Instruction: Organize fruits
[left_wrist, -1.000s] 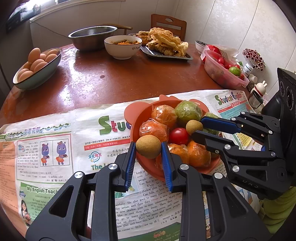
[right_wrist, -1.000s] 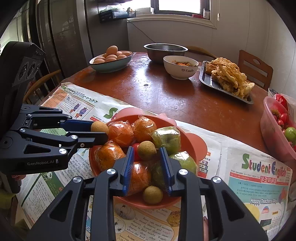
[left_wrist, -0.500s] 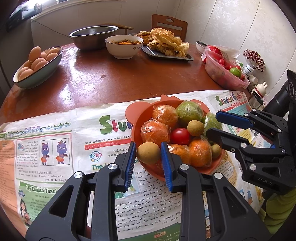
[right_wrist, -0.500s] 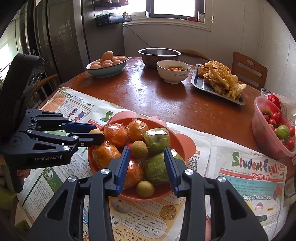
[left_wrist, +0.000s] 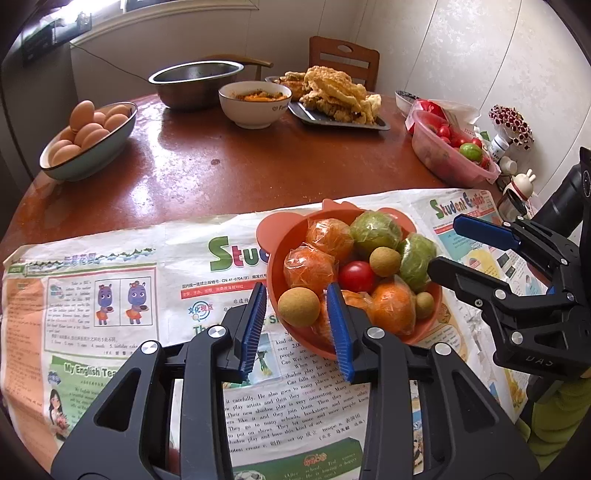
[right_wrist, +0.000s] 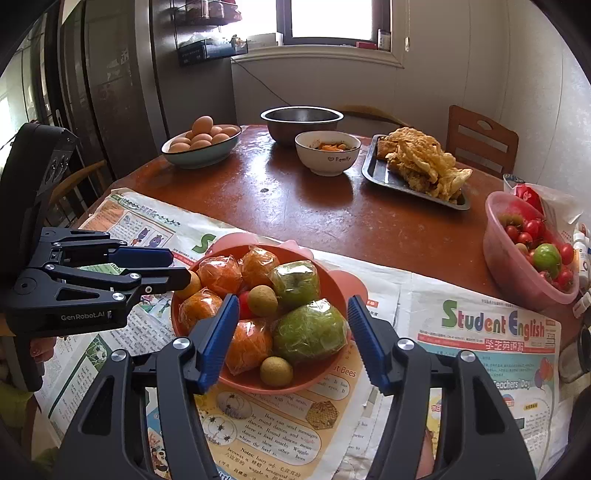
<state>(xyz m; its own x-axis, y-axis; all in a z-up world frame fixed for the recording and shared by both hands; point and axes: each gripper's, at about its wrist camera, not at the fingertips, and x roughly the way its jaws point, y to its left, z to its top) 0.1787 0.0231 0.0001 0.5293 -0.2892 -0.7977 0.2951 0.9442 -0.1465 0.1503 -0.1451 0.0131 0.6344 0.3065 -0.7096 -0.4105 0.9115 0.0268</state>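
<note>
So the left gripper (left_wrist: 297, 295) has its blue ribbed jaws set narrow and they've just been easing apart. The small round tan longan (left_wrist: 298, 307) sits right between them, but there's a visible gap on its left side, so it isn't pinched; it rests at the near edge of the salmon-orange plastic bowl with ear-shaped handles (left_wrist: 272, 269), up against the other fruit. The right gripper (right_wrist: 293, 314) has jaws that have just been spreading and now stand wide. In its own view the big green fruit in cling film (right_wrist: 309, 332) shows between the fingers, lying in the bowl with neither pad on it. A plastic-wrapped orange (right_wrist: 249, 345) lies just by the left finger, and a second little longan (right_wrist: 276, 371) sits at the bowl's near rim. Further into the bowl are more wrapped oranges, another green fruit, a third longan and a red cherry tomato (left_wrist: 356, 276). The bowl sits on a spread-out student newspaper (left_wrist: 110, 295) right under both grippers. Beyond that is the round red-brown wooden table (left_wrist: 258, 166), with a bowl of brown eggs (left_wrist: 88, 136) far left, a steel basin (left_wrist: 195, 83) and a white bowl of food (left_wrist: 255, 103) straight ahead, a dark tray of fried food (left_wrist: 332, 99) beside them, and a pink tub of tomatoes (left_wrist: 450, 155) off right.
</note>
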